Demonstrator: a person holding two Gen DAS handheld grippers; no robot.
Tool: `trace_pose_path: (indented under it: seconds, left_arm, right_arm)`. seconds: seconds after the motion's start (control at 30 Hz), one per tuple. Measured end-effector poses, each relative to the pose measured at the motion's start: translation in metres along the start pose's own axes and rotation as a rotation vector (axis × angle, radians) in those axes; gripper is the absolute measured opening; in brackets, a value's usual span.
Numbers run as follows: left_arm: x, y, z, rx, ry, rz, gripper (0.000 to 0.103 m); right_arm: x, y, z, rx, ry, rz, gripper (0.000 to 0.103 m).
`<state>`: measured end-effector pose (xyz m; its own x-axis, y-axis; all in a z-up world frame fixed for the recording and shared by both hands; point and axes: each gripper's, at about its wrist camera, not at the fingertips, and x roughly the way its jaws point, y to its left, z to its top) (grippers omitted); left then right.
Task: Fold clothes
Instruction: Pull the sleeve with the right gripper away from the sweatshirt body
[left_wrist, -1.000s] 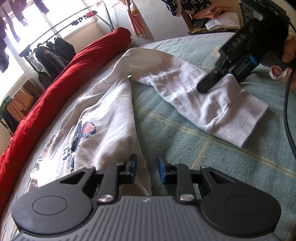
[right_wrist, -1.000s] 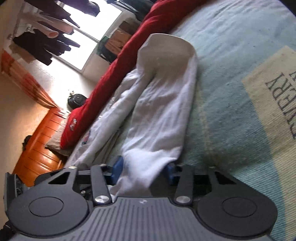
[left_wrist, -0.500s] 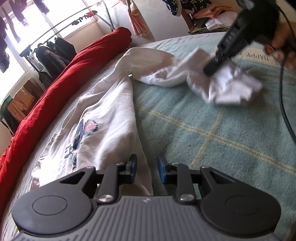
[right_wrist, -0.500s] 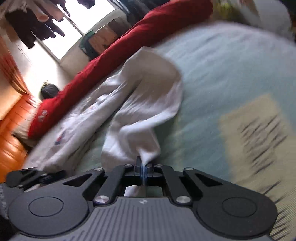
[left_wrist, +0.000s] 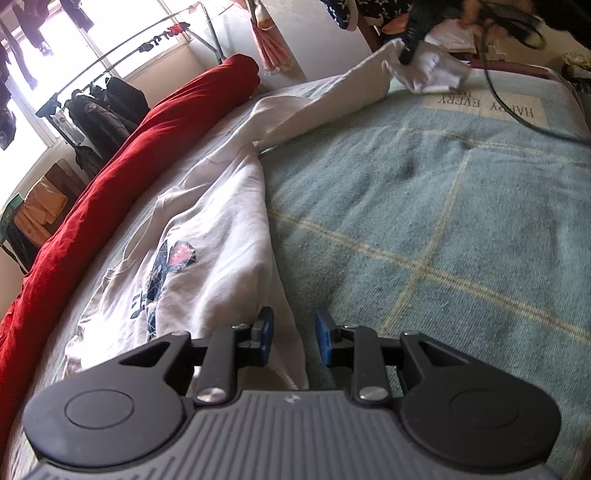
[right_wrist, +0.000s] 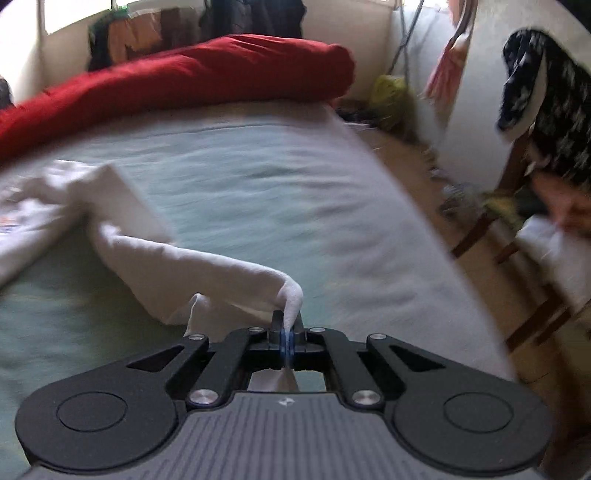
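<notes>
A white sweatshirt (left_wrist: 207, 236) with a dark graphic lies on the bed. My left gripper (left_wrist: 291, 334) rests at its near hem. Its jaws stand partly apart, and the hem's edge lies between the fingers without the right pad touching it. Far across the bed my right gripper (left_wrist: 404, 59) is shut on the bunched cuff of the sweatshirt's sleeve (left_wrist: 332, 99), which is stretched out from the body. In the right wrist view the pads of the right gripper (right_wrist: 287, 332) pinch a thin fold of the sleeve (right_wrist: 207, 266), lifted off the blanket.
A rolled red duvet (left_wrist: 110, 166) runs along the bed's far side. A green checked blanket (left_wrist: 443, 221) covers the bed, and a black cable (left_wrist: 517, 110) crosses it. A clothes rack (left_wrist: 92, 92) stands by the window. A wooden chair (right_wrist: 517, 206) with clothes stands beyond the bed's edge.
The right gripper closed on the sleeve's cuff, lifted it and drew it away across the bed, pulling the sleeve out straight. The left gripper stayed put.
</notes>
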<state>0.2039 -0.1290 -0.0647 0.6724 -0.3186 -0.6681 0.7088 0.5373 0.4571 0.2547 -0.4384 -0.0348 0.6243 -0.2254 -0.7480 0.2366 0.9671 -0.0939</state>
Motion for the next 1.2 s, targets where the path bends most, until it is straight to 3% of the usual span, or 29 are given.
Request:
trace_pose_path:
  seconds: [0.27, 0.4, 0.63, 0.8, 0.87, 0.97, 1.2]
  left_arm:
    - [-0.003, 0.002, 0.006, -0.007, -0.004, 0.000, 0.028]
    - [-0.011, 0.004, 0.018, -0.016, -0.042, -0.011, 0.028]
    - [-0.009, 0.007, 0.032, -0.022, -0.076, -0.018, 0.028]
    - [-0.002, 0.005, 0.033, -0.023, -0.069, -0.023, 0.028]
    - [-0.004, 0.004, 0.032, -0.019, -0.071, -0.024, 0.029]
    - [-0.009, 0.002, 0.032, -0.019, -0.081, -0.024, 0.034]
    - [-0.027, -0.002, 0.027, -0.020, -0.088, -0.010, 0.038]
  right_arm:
    - [0.044, -0.019, 0.050, -0.147, 0.017, -0.212, 0.004]
    - [0.057, -0.028, 0.072, -0.196, -0.002, -0.296, 0.004]
    - [0.077, -0.056, 0.100, -0.113, -0.033, -0.365, 0.004]
    - [0.098, -0.058, 0.082, -0.112, 0.035, -0.353, 0.025]
    - [0.102, -0.058, 0.072, -0.142, 0.056, -0.359, 0.044]
    - [0.097, -0.062, 0.064, -0.157, 0.077, -0.372, 0.047]
    - [0.050, -0.086, 0.070, -0.066, -0.004, -0.415, 0.056]
